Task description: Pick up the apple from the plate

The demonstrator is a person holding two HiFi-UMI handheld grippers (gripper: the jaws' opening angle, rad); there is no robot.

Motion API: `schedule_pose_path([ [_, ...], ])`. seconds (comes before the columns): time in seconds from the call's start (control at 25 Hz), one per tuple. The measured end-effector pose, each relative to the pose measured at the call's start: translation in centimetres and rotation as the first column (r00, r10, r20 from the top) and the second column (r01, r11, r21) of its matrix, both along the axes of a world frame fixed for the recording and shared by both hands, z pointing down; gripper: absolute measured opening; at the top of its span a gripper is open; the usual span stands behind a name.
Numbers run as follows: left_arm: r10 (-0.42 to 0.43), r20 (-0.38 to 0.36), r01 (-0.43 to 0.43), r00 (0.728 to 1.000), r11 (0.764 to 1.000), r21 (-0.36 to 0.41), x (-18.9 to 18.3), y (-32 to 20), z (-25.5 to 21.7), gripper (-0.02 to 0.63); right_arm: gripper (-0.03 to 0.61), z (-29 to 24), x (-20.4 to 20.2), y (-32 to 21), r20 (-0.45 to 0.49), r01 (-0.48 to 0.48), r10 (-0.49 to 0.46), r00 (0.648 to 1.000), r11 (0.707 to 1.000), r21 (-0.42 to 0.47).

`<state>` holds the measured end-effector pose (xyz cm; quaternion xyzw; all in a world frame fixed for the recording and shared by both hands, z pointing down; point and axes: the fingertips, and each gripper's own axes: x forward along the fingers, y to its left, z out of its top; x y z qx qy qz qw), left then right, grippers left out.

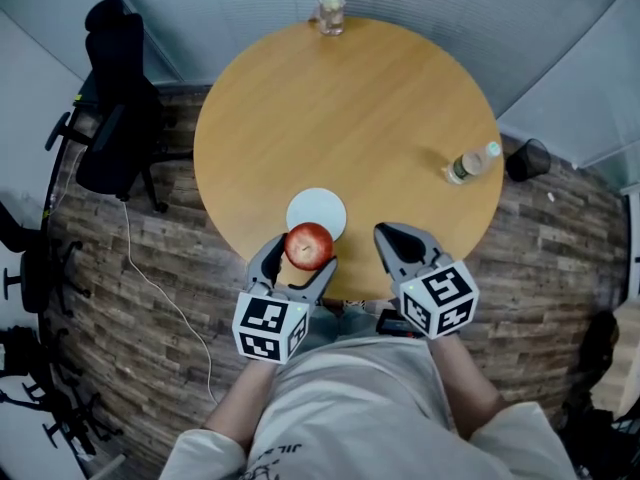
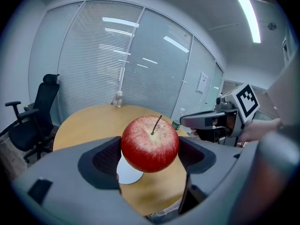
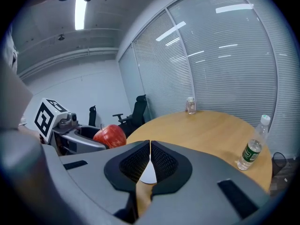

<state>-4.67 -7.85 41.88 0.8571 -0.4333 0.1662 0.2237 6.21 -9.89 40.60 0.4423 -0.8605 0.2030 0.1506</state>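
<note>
A red apple (image 1: 309,245) with its stem up is held in the air above the table's near edge, with my left gripper (image 1: 302,255) shut on it. In the left gripper view the apple (image 2: 150,143) fills the space between the two jaws. The small white plate (image 1: 316,213) lies bare on the round wooden table (image 1: 350,118), just beyond the apple. My right gripper (image 1: 393,241) hovers to the right of the plate at the table's near edge, shut with nothing in it. The right gripper view shows the apple (image 3: 109,135) at left.
A plastic water bottle (image 1: 471,163) lies near the table's right edge. A glass jar (image 1: 331,12) stands at the far edge. A black office chair (image 1: 115,118) is left of the table, and a dark bin (image 1: 527,159) is on the floor to the right.
</note>
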Motion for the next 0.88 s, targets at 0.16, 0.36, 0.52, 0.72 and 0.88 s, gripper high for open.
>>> schedule_pose_path([
  [0.16, -0.002, -0.001, 0.002, 1.000, 1.000, 0.017, -0.1, 0.1, -0.8, 0.382, 0.031, -0.7, -0.7, 0.4, 0.003, 0.027, -0.027, 1.000, 1.000, 0.016],
  [0.36, 0.000, 0.003, 0.000, 1.000, 1.000, 0.018, -0.3, 0.5, -1.1, 0.382, 0.031, -1.2, -1.2, 0.7, 0.009, 0.035, -0.035, 0.999, 0.999, 0.021],
  [0.52, 0.010, 0.006, -0.010, 1.000, 1.000, 0.013, -0.2, 0.8, -0.8, 0.382, 0.031, -1.1, -1.2, 0.9, 0.003, 0.037, -0.037, 0.999, 0.999, 0.023],
  [0.72, 0.016, 0.008, -0.016, 1.000, 1.000, 0.008, -0.4, 1.3, -0.7, 0.382, 0.031, -1.0, -1.2, 1.2, -0.006, 0.037, -0.037, 0.999, 0.999, 0.021],
  [0.88, 0.017, 0.007, -0.017, 1.000, 1.000, 0.008, -0.5, 1.5, -0.7, 0.382, 0.031, -1.0, -0.9, 1.5, -0.004, 0.030, -0.030, 1.000, 0.999, 0.020],
])
